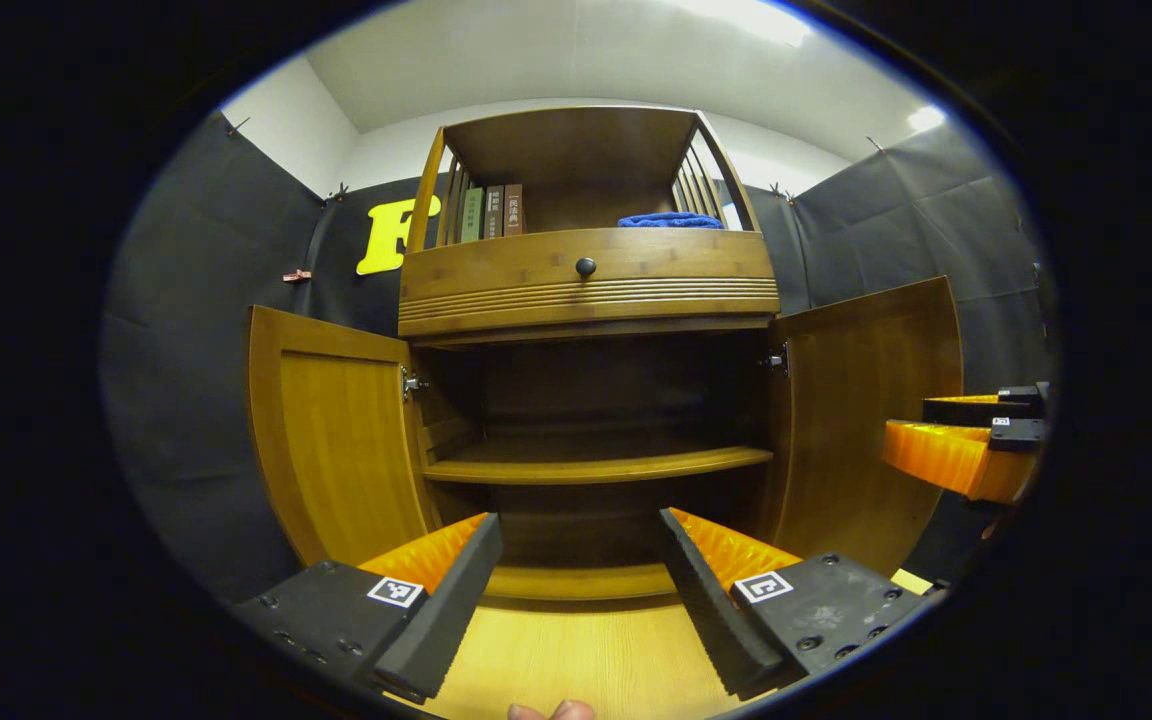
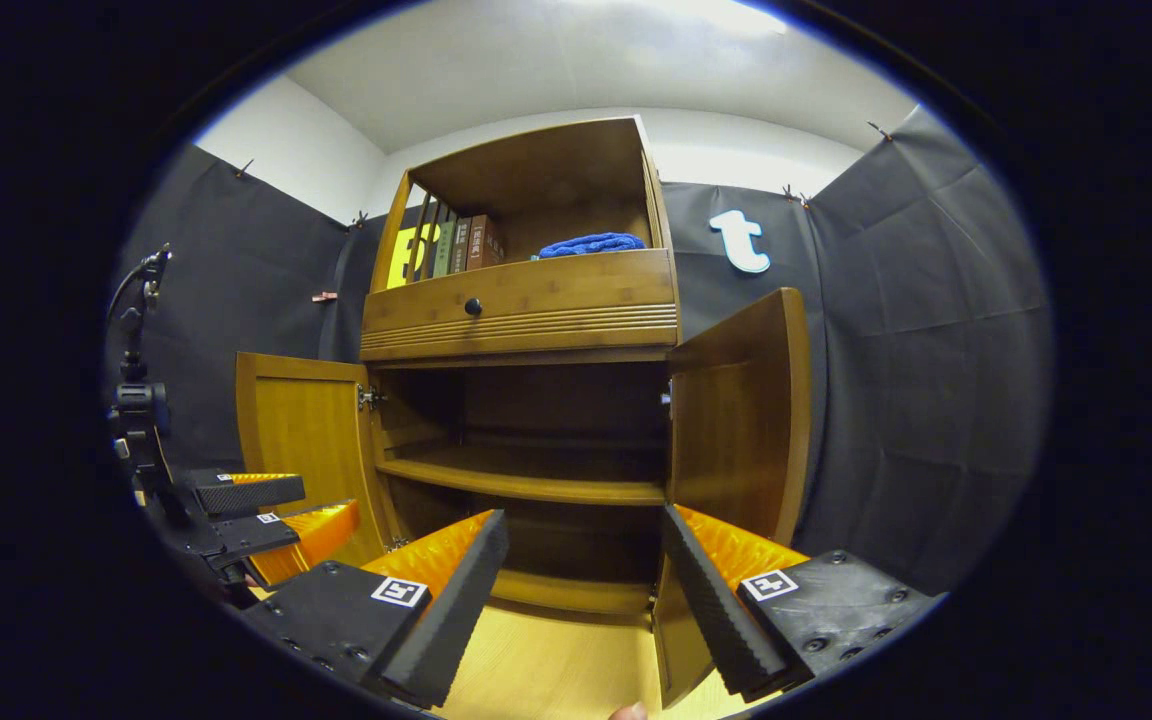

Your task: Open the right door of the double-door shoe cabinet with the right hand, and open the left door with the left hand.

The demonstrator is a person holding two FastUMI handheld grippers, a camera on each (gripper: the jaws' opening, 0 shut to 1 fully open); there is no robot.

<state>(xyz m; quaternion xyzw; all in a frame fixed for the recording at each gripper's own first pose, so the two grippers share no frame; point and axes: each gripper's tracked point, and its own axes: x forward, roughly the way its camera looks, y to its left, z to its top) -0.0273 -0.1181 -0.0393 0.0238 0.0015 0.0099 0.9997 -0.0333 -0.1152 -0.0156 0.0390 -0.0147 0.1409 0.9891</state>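
Note:
The wooden shoe cabinet (image 1: 586, 300) stands ahead with both lower doors swung wide. Its left door (image 1: 336, 440) and right door (image 1: 871, 420) hang outward, baring a dark inside with one shelf (image 1: 596, 465). My left gripper (image 1: 581, 590) is open, low in front of the opening, holding nothing. In the right gripper view the left door (image 2: 301, 440) and right door (image 2: 741, 410) also stand wide. My right gripper (image 2: 586, 590) is open and empty, close to the right door's lower edge. Each gripper appears in the other's view: the right gripper (image 1: 966, 445), the left gripper (image 2: 256, 515).
Above the doors is a drawer with a black knob (image 1: 586, 267). The top shelf holds books (image 1: 491, 212) and a folded blue cloth (image 1: 671, 220). Pale wooden floor (image 1: 556, 660) lies in front. Black cloth walls close in both sides. A fingertip (image 1: 551, 711) peeks at the bottom edge.

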